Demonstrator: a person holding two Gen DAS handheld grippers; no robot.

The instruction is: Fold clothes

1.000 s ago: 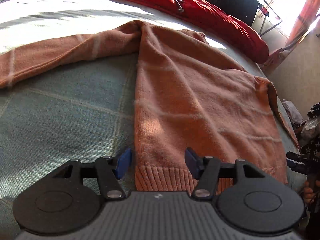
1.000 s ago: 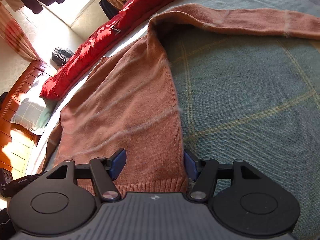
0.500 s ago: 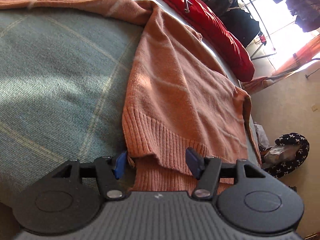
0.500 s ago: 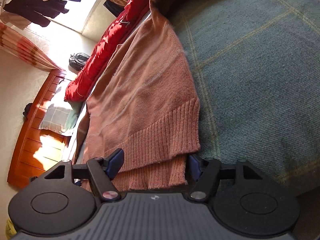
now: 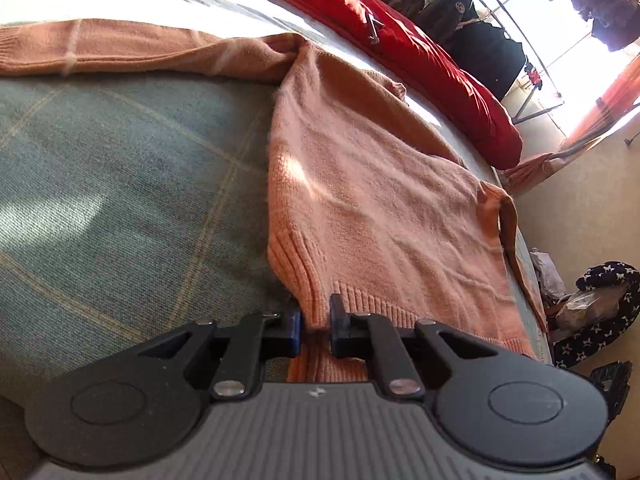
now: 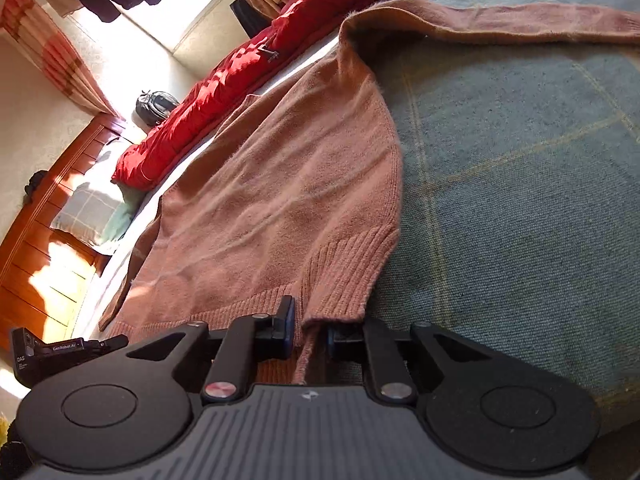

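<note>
An orange knitted sweater (image 5: 376,200) (image 6: 280,200) with pale stripes lies spread on a blue-green checked bed cover (image 5: 120,184) (image 6: 520,168). One sleeve stretches sideways across the cover in each view. My left gripper (image 5: 315,322) is shut on the ribbed hem at one bottom corner, which bunches up between the blue pads. My right gripper (image 6: 310,330) is shut on the ribbed hem at the other bottom corner, lifting a fold of it. The left gripper (image 6: 60,354) shows at the lower left of the right wrist view.
A red quilted jacket (image 5: 420,52) (image 6: 224,96) lies along the far side of the bed. A wooden headboard (image 6: 44,216) and a checked pillow (image 6: 92,216) stand at one end. A clothes rack (image 5: 480,28) and a star-patterned bag (image 5: 596,312) stand beside the bed.
Both grippers have gone from open around the hem to shut on it. The hem corners now bunch and rise between the pads.
</note>
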